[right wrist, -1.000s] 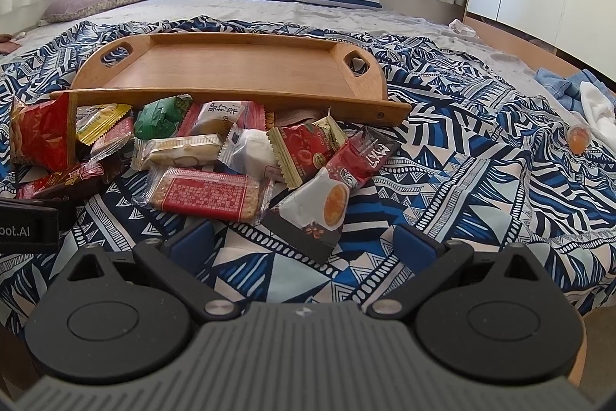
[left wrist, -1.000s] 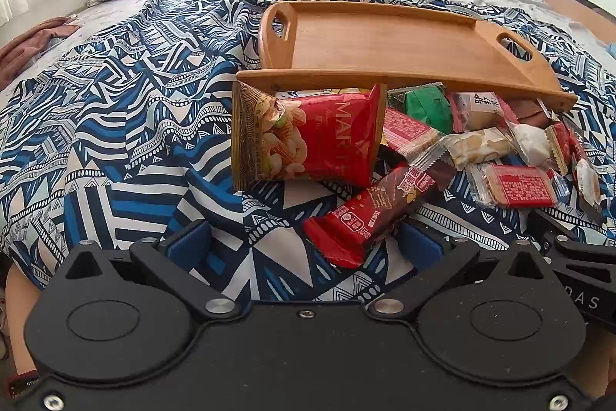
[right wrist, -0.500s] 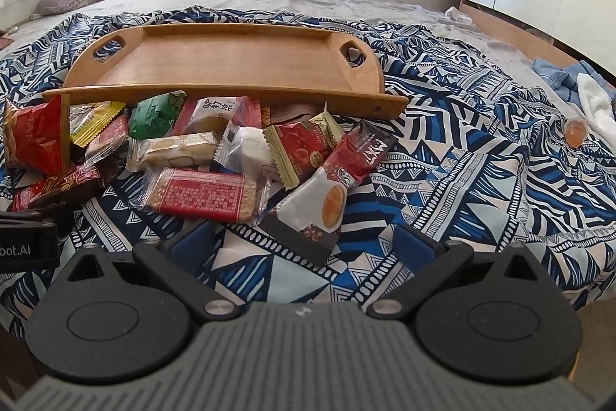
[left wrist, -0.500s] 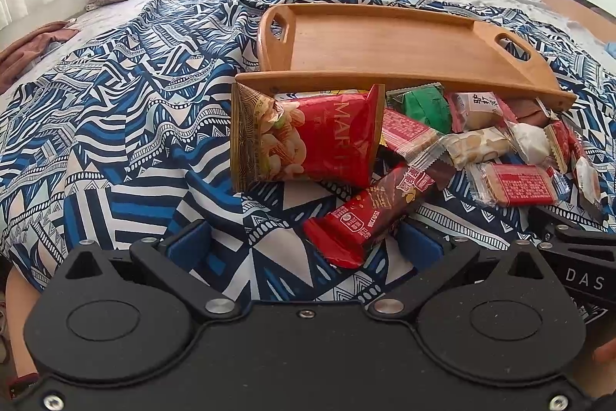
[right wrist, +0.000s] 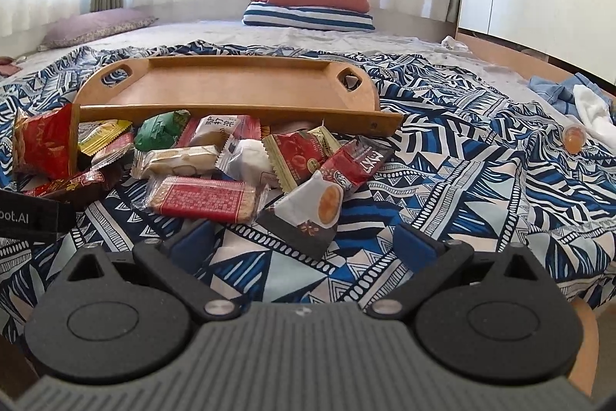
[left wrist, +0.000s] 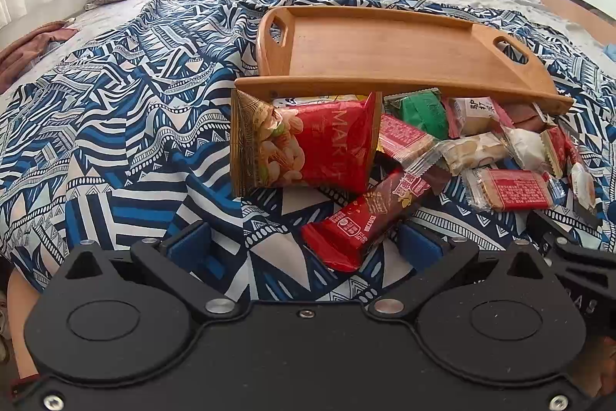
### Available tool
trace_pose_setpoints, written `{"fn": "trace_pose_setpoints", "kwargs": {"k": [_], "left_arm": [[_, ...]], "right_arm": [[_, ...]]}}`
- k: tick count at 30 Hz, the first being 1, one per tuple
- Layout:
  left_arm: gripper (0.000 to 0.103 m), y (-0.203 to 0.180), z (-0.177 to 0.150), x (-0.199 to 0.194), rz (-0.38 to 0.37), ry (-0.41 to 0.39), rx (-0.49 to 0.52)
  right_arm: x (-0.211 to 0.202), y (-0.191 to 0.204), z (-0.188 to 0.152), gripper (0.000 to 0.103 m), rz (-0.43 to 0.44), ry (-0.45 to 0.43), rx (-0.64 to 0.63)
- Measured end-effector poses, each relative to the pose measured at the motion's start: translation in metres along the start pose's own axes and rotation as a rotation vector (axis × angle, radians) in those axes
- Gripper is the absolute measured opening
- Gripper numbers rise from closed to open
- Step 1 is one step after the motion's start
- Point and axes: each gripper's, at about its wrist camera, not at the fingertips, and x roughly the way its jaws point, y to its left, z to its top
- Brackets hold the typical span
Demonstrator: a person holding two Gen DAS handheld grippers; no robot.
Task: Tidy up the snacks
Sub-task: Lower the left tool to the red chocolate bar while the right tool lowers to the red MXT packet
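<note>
Both the left tool [left wrist: 304, 243] and the right tool [right wrist: 304, 237] were held with fingers spread apart and nothing gripped. The snacks [right wrist: 200, 160] were piled on the patterned bedspread [left wrist: 127, 141], just in front of the wooden tray [right wrist: 238, 87].

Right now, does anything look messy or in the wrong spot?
Yes. The wrapped snacks lie heaped on the blue patterned blanket beside the wooden handled tray, which holds nothing. A small orange jelly cup sits alone, far right of the pile.
</note>
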Motion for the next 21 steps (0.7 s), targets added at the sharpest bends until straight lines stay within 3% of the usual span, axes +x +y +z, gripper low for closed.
{"fn": "trace_pose_setpoints", "kwargs": {"k": [3,6,9,15,21], "left_arm": [[0.103,0.0,0.0,-0.006,-0.022,-0.02,0.0],[0.103,0.0,0.002,-0.013,-0.04,-0.048,-0.005],[0.103,0.0,0.004,-0.016,-0.058,-0.065,-0.015],[0.102,0.0,0.005,-0.023,-0.099,-0.09,-0.021],[0.1,-0.007,0.005,-0.026,-0.154,-0.099,-0.01]], "right_arm": [[-0.004,-0.005,0.012,0.103,-0.004,0.038,0.073],[-0.016,-0.013,0.018,0.103,0.051,-0.034,0.125],[-0.017,-0.012,0.026,0.103,0.035,-0.062,0.079],[0.001,-0.02,0.029,0.088,0.06,0.002,0.105],[0.005,-0.022,0.028,0.077,0.065,-0.003,0.084]]}}
